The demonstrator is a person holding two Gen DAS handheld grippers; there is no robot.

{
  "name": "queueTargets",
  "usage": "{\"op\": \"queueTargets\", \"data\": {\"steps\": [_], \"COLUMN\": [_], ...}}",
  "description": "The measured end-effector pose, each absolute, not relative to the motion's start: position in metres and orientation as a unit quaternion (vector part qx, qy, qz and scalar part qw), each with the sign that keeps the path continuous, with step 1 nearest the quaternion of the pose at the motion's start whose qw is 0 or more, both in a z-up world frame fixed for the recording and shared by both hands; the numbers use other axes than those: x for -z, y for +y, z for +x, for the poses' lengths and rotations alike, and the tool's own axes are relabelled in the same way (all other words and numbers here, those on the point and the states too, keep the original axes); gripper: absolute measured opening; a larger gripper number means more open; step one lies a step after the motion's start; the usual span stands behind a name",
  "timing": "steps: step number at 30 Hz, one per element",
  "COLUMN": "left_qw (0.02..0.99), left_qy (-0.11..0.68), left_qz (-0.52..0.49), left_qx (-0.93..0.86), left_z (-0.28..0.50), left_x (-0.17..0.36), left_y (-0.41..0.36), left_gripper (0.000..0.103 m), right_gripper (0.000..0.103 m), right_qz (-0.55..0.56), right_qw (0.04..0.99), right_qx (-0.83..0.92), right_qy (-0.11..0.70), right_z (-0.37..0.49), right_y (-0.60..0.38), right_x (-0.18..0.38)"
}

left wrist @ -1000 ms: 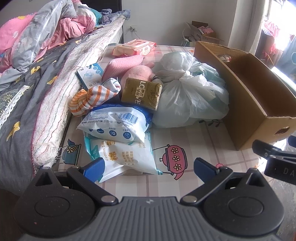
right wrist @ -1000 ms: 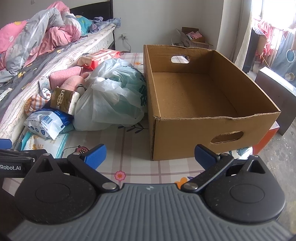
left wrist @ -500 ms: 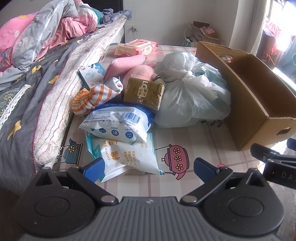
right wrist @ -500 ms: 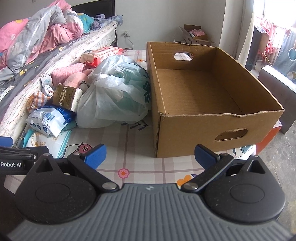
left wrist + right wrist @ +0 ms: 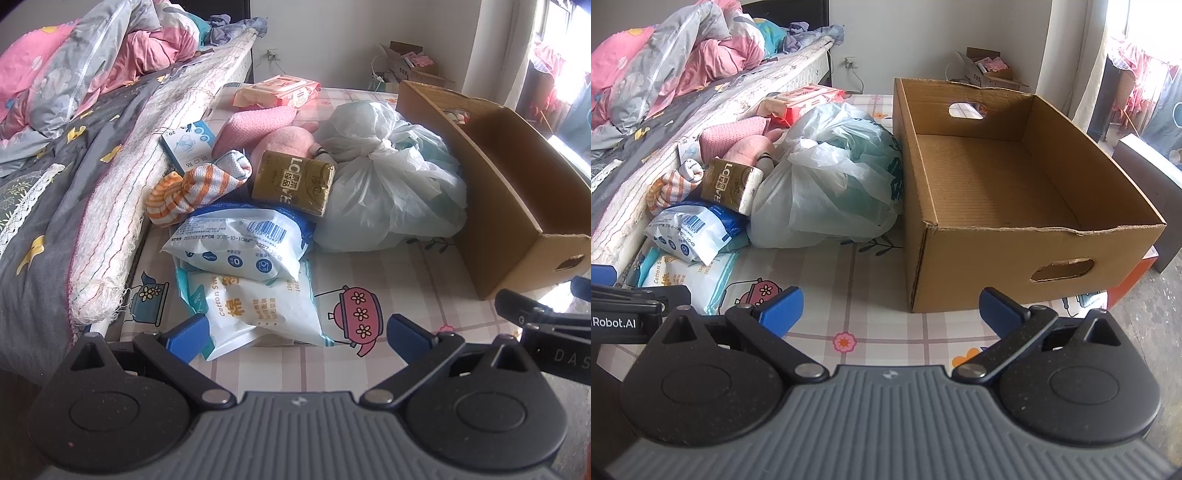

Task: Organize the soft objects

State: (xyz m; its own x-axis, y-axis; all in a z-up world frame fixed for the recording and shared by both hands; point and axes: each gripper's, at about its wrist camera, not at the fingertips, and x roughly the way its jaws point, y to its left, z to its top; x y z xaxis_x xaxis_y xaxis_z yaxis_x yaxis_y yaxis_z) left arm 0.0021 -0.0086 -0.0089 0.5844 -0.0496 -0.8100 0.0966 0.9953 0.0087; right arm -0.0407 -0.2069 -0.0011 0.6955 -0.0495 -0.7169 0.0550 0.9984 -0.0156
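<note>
Both grippers, left gripper (image 5: 295, 332) and right gripper (image 5: 890, 306), have fingers spread apart, holding nothing. Soft packs and a tied white plastic bag (image 5: 827, 188) sit piled beside the empty brown cardboard box (image 5: 1015, 206).

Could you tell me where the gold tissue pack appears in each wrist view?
Left wrist view: the gold tissue pack sits centre frame, upper half, atop the pile.
Right wrist view: it lies left of centre, tilted.
Shared landmark: the tied white plastic bag sits directly to its right in both.

Pink plush (image 5: 286, 142) — mostly buried.
</note>
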Motion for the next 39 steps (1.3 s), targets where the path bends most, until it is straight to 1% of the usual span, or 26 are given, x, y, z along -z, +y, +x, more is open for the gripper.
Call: {"op": "queueTargets", "data": {"steps": [39], "left_qw": [0.886], "left_qy": [0.461], "left_qz": [0.022], "left_qx": [0.036], "left_z": [0.0071], "left_x": [0.0143], "left_y": [-0.0040], "left_gripper": [0.103], "right_gripper": [0.102], "right_qz": [0.001], "right_qw": [0.916], "right_qx": [0.023], "right_qy": [0.400], "right_z": [-0.0317], "right_y": [-0.2009], "right_x": [0.0076]}}
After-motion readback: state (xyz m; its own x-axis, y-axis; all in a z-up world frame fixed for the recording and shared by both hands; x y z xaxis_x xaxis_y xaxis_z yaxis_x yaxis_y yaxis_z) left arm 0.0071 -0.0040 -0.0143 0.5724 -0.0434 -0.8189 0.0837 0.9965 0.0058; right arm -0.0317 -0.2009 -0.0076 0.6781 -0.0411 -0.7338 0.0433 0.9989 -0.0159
